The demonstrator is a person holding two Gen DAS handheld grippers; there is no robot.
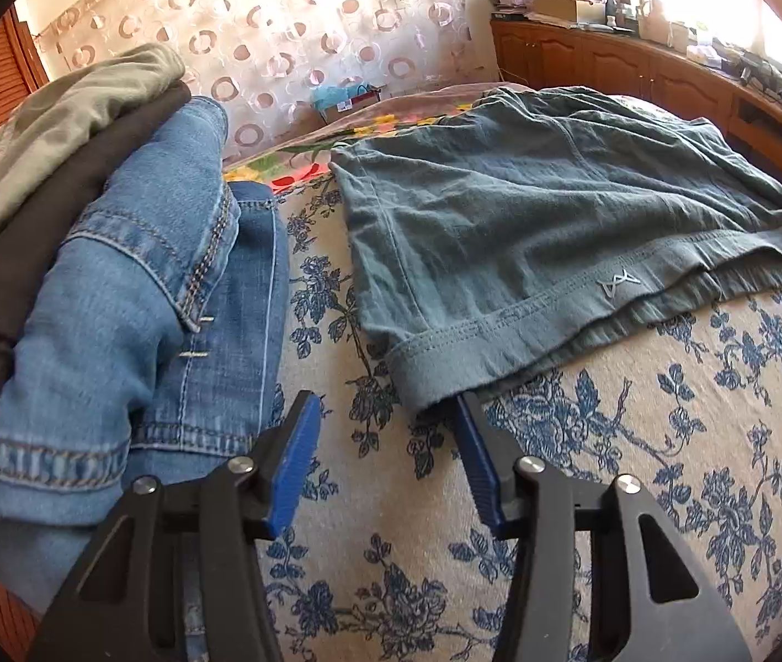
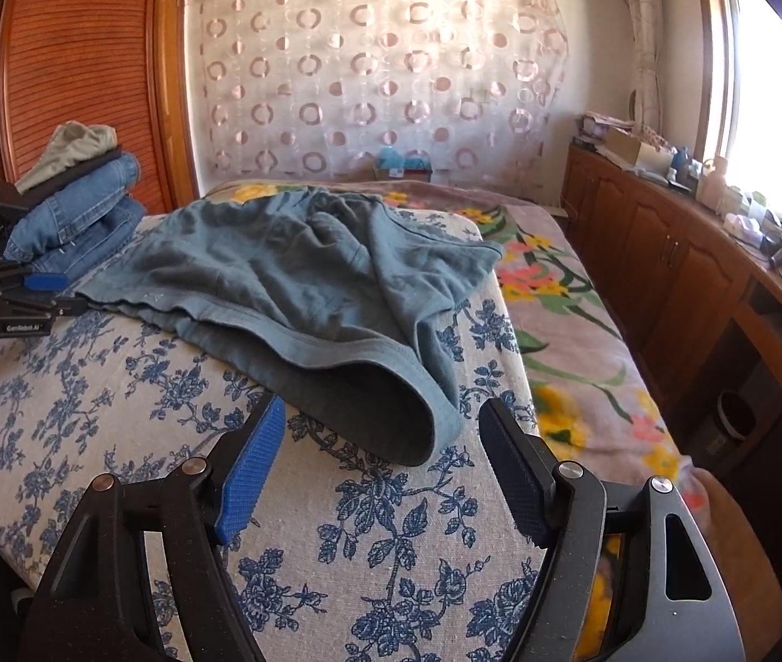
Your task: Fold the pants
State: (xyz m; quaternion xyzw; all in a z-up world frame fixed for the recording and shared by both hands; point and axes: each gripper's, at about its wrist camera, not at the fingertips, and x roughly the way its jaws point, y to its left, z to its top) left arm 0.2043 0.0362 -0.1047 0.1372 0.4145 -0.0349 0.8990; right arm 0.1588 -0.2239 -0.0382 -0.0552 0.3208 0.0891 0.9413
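Teal pants (image 1: pixel 528 209) lie spread and rumpled on a board covered in blue floral cloth (image 1: pixel 666 441); they also show in the right wrist view (image 2: pixel 291 276). My left gripper (image 1: pixel 385 408) is open at the near left hem corner, its right finger tip tucked under the hem edge. It also shows in the right wrist view (image 2: pixel 54 289) at the pants' left edge. My right gripper (image 2: pixel 382 414) is open, its fingers either side of the open leg hem (image 2: pixel 391 402) at the near right, not closed on it.
A stack of folded clothes, blue jeans (image 1: pixel 131 287) under dark and grey-green garments, sits at the board's left; it also shows in the right wrist view (image 2: pixel 76 204). A flowered blanket (image 2: pixel 573 325) covers the bed to the right. Wooden cabinets (image 2: pixel 683 265) line the window wall.
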